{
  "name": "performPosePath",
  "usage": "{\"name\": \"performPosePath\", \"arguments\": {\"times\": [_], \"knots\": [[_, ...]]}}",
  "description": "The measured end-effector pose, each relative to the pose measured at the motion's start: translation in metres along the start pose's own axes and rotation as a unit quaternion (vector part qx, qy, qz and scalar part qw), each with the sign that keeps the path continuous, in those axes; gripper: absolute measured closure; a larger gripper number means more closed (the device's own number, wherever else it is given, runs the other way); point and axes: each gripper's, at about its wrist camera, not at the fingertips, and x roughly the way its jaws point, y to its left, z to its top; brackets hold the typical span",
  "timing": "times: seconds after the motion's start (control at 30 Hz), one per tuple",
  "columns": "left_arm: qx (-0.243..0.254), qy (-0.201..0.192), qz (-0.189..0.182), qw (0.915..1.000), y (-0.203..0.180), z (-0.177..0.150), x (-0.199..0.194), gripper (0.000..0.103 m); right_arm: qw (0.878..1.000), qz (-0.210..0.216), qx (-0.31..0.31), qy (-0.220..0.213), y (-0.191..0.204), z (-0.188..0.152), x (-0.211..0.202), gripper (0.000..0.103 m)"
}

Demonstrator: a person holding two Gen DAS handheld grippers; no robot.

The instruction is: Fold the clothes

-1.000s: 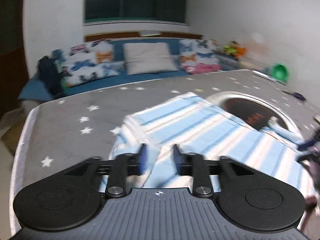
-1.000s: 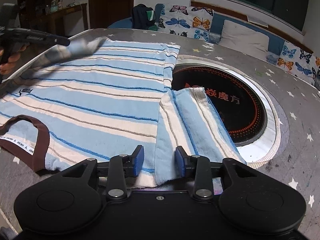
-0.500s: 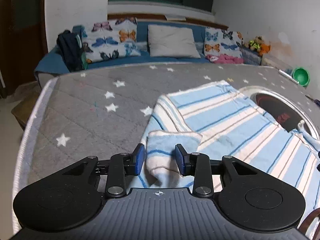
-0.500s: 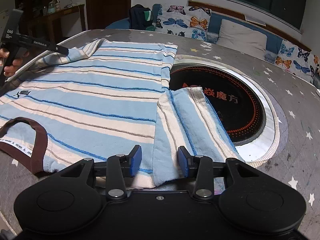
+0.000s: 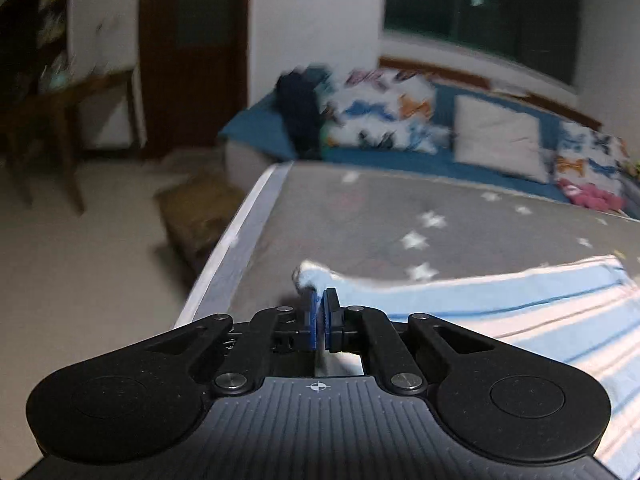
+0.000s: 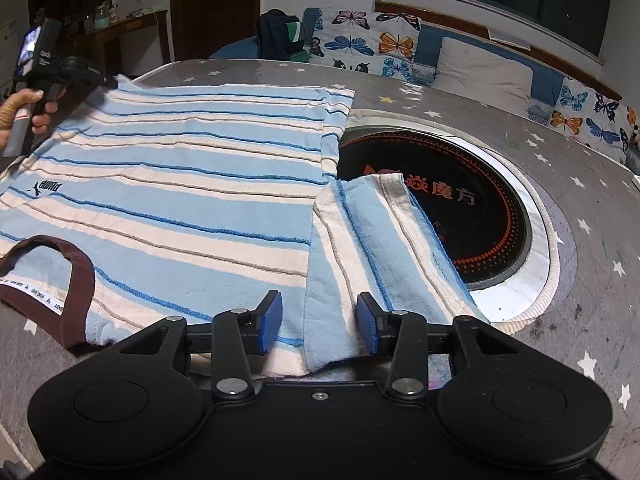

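Observation:
A blue and cream striped T-shirt [image 6: 180, 184] with a brown collar [image 6: 76, 284] lies spread on the grey star-print table cover [image 6: 580, 208]. Its right sleeve [image 6: 372, 248] lies folded toward the round black cooktop [image 6: 460, 208]. My right gripper [image 6: 318, 324] is open and low over the shirt, straddling the sleeve's near edge. My left gripper [image 5: 319, 320] is shut on the shirt's far corner [image 5: 316, 276], near the table's left edge. The left gripper also shows in the right wrist view [image 6: 112, 82], pinching that corner and lifting it slightly.
A blue sofa [image 6: 472, 64] with butterfly cushions [image 6: 368, 44] and a dark backpack [image 6: 280, 38] stands behind the table. A wooden table [image 5: 68, 120] and a door [image 5: 192, 52] are at the left. A low brown stool [image 5: 200, 212] sits by the table edge [image 5: 236, 244].
My left gripper has closed on the shirt's far corner and swung left toward the table edge. My right gripper has stayed open over the sleeve, moving slightly closer.

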Motion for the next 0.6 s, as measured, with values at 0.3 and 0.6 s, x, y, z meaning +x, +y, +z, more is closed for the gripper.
{"name": "performPosePath", "arguments": {"times": [0.3,0.6], "knots": [[-0.014,-0.008,-0.002,0.9999,0.014,0.004,-0.052,0.064,0.998,-0.013,0.066,-0.017,-0.021,-0.013,-0.022,0.054],[-0.011,-0.017,0.014,0.9997,0.044,-0.042,-0.185,0.055,0.981,-0.033,0.184,-0.045,-0.062,-0.041,-0.052,0.054]]}}
